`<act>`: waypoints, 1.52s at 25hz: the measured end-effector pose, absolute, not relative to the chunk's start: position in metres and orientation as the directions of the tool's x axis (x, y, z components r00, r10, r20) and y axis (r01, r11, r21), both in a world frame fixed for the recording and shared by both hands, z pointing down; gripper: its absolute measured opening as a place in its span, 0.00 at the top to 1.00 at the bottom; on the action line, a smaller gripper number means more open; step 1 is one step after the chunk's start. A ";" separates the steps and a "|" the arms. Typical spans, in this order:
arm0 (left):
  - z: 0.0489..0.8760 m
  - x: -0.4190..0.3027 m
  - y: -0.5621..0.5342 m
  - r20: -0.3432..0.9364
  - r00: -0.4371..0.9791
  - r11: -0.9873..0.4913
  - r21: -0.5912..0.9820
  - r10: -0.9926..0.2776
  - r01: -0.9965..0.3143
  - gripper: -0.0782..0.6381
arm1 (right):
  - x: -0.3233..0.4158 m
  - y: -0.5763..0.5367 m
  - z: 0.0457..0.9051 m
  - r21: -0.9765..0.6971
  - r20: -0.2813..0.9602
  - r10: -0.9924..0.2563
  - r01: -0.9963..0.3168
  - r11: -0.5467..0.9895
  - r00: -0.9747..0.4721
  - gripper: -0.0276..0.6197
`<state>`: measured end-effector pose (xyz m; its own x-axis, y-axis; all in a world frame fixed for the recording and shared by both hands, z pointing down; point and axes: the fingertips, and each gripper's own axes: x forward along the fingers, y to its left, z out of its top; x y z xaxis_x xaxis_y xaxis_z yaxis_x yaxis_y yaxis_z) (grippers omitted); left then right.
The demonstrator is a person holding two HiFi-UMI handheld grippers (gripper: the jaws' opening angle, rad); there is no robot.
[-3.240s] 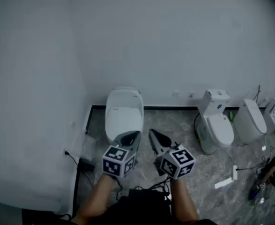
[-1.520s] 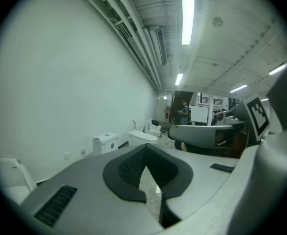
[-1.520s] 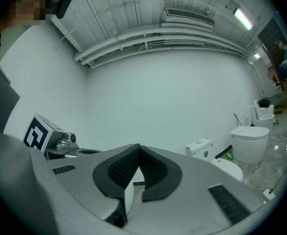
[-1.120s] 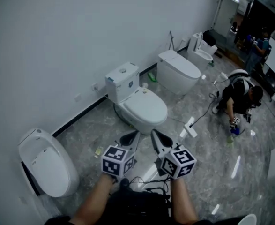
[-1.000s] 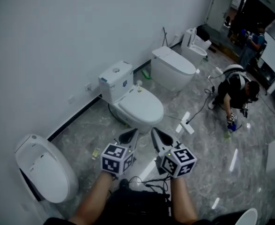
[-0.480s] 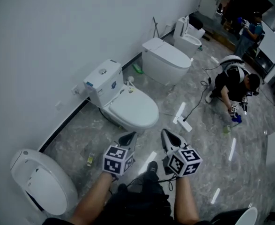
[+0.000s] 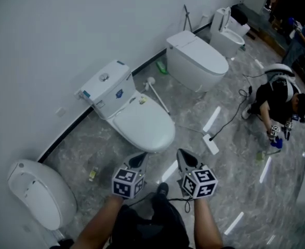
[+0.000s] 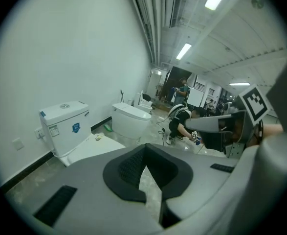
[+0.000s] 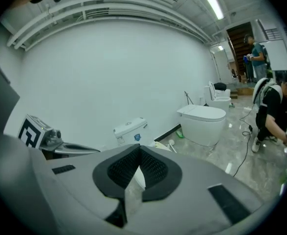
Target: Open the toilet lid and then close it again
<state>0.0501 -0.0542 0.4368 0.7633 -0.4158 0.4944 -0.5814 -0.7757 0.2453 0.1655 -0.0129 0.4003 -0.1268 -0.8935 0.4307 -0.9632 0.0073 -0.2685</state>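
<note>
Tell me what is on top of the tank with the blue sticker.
Only a round flush button shows on top of the tank. The tank's cover hides its inside, which cannot be seen.

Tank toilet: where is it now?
Head view, centre: tank toilet against the wall, lid down, ahead of the left gripper and right gripper, between two tankless toilets.

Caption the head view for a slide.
Left gripper and right gripper, shut, hover before the closed toilet lid.
</note>
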 end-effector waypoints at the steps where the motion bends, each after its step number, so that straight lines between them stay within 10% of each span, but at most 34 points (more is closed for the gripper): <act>1: 0.447 0.060 -0.059 0.504 0.756 -0.767 0.250 -0.418 -0.591 0.88 | 0.176 -0.019 0.413 -0.243 0.450 -0.883 -0.970 0.018 -0.130 0.94; 12: 0.607 0.109 -0.109 0.633 0.651 -0.666 0.273 -0.420 -0.695 0.88 | 0.242 -0.074 0.591 -0.320 0.592 -0.785 -0.947 -0.018 -0.185 0.93; 23: 0.755 0.089 -0.106 0.715 0.599 -0.623 0.293 -0.360 -0.725 0.88 | 0.237 -0.108 0.761 -0.446 0.648 -0.729 -0.886 -0.129 -0.220 0.67; 28: 0.788 0.088 -0.103 0.733 0.591 -0.619 0.300 -0.338 -0.726 0.88 | 0.233 -0.123 0.796 -0.550 0.624 -0.750 -0.806 -0.221 -0.219 0.50; 38: 0.807 0.078 -0.103 0.742 0.588 -0.604 0.316 -0.322 -0.731 0.88 | 0.226 -0.136 0.805 -0.585 0.639 -0.751 -0.739 -0.335 -0.166 0.48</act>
